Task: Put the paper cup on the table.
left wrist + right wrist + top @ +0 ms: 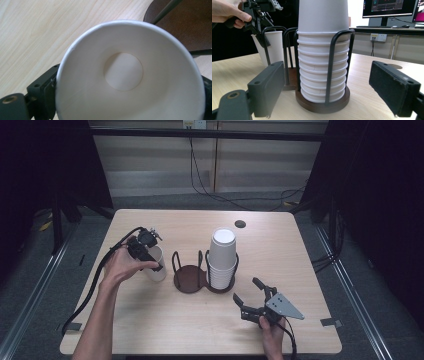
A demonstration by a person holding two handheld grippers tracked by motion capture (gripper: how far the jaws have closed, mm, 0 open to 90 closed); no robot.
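Note:
A white paper cup (157,266) stands upright on the table, just left of the empty ring (189,279) of a dark two-place wire holder. My left gripper (153,260) reaches over it with a jaw on either side. In the left gripper view I look down into the cup (125,75); its rim is round and unsquashed, and the jaws sit beside its wall without pressing. A stack of white cups (222,257) fills the holder's right ring. My right gripper (246,289) rests near the front edge, open, aimed at the stack (323,50), with nothing between its pads.
A dark round grommet (240,224) sits near the table's far edge. The left gripper's cable (95,280) loops over the left side of the tabletop (165,320). Beyond the table stands a desk with a monitor (390,7).

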